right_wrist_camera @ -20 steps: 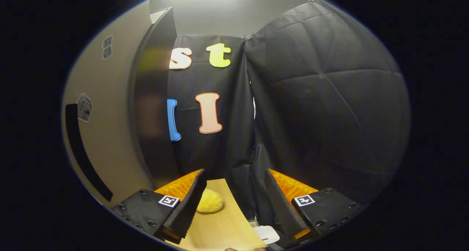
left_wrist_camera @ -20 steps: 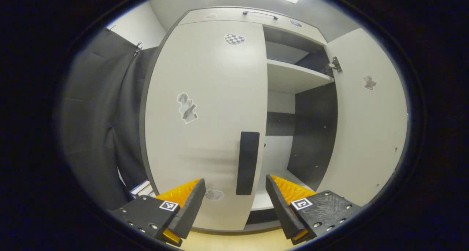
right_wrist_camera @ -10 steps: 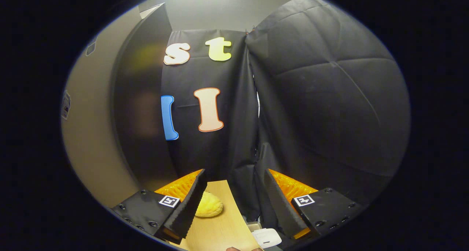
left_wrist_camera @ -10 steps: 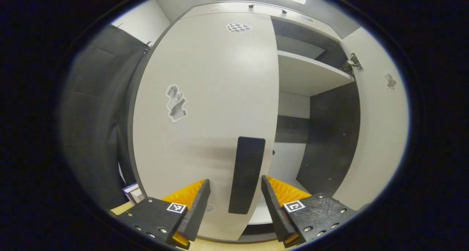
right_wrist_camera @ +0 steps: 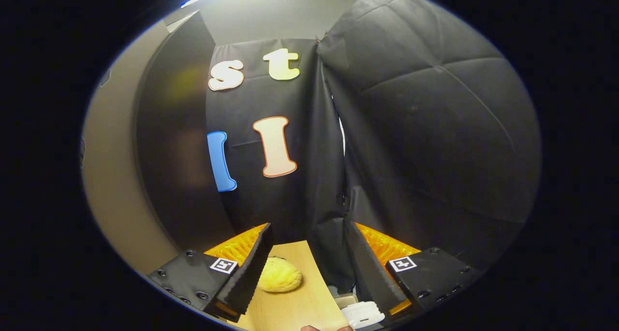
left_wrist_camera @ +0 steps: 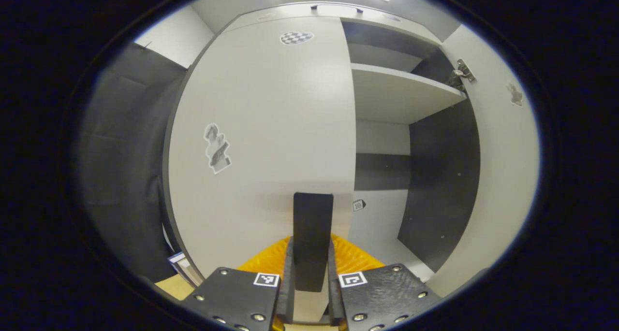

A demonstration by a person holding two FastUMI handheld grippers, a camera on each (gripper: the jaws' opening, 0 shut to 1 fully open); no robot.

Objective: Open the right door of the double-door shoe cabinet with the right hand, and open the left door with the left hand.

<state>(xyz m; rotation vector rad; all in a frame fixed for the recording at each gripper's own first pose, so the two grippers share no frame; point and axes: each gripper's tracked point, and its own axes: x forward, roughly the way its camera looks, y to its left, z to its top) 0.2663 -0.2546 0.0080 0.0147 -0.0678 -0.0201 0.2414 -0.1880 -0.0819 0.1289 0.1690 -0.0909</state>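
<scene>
In the left gripper view, the left gripper sits at bottom centre, its jaws clenched on the dark handle of the left door — the door is closed, filling the centre-left. To the right, the cabinet's shelf is exposed and the right door stands swung open. In the right gripper view, the right gripper is released, grasping nothing, above a wooden surface with a yellow object at lower centre — the cabinet side stands at left.
</scene>
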